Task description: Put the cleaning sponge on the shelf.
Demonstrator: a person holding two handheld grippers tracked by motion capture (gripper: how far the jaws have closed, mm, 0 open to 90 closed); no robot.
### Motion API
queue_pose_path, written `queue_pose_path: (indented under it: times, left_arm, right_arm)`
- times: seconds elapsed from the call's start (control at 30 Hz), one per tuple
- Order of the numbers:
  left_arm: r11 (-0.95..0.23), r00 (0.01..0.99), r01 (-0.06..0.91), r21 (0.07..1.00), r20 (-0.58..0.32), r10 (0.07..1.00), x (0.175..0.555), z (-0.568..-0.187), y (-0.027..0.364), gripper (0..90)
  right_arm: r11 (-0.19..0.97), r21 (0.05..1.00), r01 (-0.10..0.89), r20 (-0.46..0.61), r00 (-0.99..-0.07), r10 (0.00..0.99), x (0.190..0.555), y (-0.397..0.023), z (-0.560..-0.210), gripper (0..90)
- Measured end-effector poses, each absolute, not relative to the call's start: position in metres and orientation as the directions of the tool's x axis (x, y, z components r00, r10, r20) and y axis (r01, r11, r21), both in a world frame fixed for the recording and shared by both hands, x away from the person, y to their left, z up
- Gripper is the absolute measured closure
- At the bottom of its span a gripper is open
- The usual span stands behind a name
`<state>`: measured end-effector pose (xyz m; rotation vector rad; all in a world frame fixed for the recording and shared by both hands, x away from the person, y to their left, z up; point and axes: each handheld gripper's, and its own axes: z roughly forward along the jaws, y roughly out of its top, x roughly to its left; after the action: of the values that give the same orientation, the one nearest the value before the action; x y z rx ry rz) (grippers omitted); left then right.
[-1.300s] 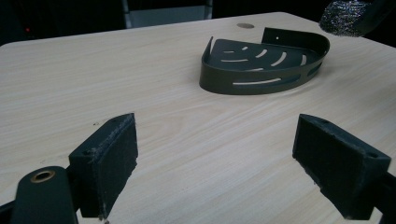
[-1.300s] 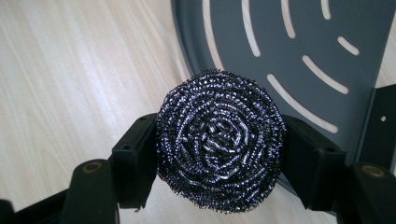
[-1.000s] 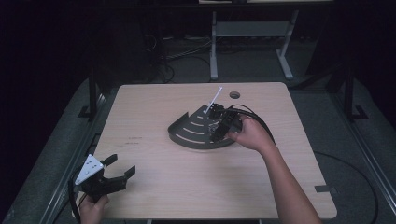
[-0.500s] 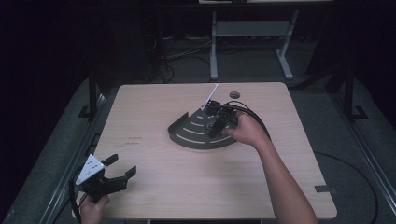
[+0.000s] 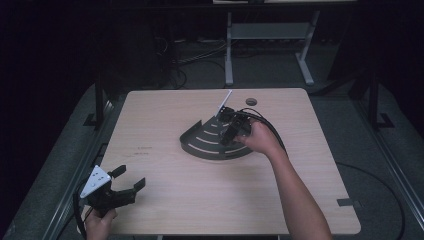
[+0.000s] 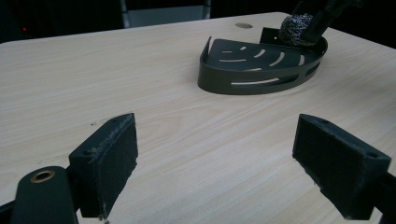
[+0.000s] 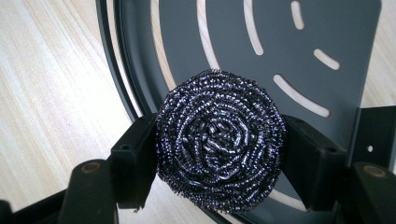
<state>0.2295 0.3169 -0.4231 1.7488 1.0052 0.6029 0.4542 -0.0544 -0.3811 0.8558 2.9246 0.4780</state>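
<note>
A dark grey quarter-round corner shelf (image 5: 207, 140) with slotted floor lies on the wooden table, right of centre. My right gripper (image 5: 231, 131) hangs over the shelf's right part, shut on a round steel-wool scourer (image 7: 219, 140). In the right gripper view the scourer is squeezed between both pads, above the shelf (image 7: 280, 42) floor and its curved rim. The left gripper view shows the same scourer (image 6: 299, 29) at the shelf's (image 6: 252, 65) far corner. My left gripper (image 5: 127, 182) rests low at the table's near left corner, open, with nothing between its pads (image 6: 107, 163).
A small round grommet (image 5: 251, 101) sits in the tabletop behind the shelf. Bare wood (image 5: 200, 190) stretches between the two grippers. A metal stand (image 5: 270, 32) and cables lie on the floor beyond the far edge.
My right gripper with the scourer has edged slightly left and lower over the shelf. The left gripper has stayed put.
</note>
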Motion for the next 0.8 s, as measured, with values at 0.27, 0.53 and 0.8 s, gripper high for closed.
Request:
queue_pose_path:
  times: [0.27, 0.53, 0.8]
  left_arm:
    - [-0.170, 0.537, 0.351, 0.921, -0.050, 0.842, 0.229, -0.423, 0.316, 13.3]
    - [-0.167, 0.537, 0.349, 0.922, -0.051, 0.842, 0.229, -0.423, 0.317, 13.3]
    - [-0.165, 0.536, 0.349, 0.922, -0.052, 0.842, 0.229, -0.423, 0.317, 13.3]
  right_arm:
    - [0.791, 0.295, 0.537, 0.037, -0.833, 0.552, 0.461, -0.051, -0.392, 31.7]
    - [0.796, 0.272, 0.540, 0.030, -0.832, 0.554, 0.467, -0.044, -0.407, 31.7]
    - [0.794, 0.262, 0.548, 0.038, -0.828, 0.559, 0.470, -0.038, -0.416, 31.4]
